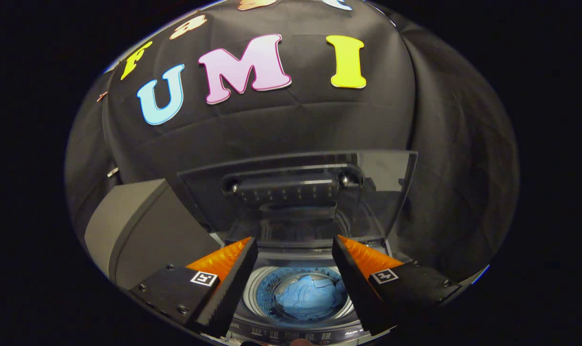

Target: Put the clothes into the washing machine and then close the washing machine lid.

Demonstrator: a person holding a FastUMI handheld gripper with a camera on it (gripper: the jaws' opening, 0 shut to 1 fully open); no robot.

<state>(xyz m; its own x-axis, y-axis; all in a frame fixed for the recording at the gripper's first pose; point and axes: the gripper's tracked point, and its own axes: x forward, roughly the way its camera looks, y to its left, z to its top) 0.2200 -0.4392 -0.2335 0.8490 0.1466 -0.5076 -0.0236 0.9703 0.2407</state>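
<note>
Clothes (pixel 304 298) are seen low in the frame inside the washing machine (pixel 296 331), whose lid (pixel 296 192) is raised; the gripper (pixel 295 247) is held spread wide, empty.

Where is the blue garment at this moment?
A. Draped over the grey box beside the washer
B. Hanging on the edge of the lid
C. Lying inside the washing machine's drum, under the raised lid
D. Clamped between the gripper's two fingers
C: the blue garment lies in the drum below the open gripper, whose fingers hold nothing, and the transparent lid stands raised behind it.
</note>
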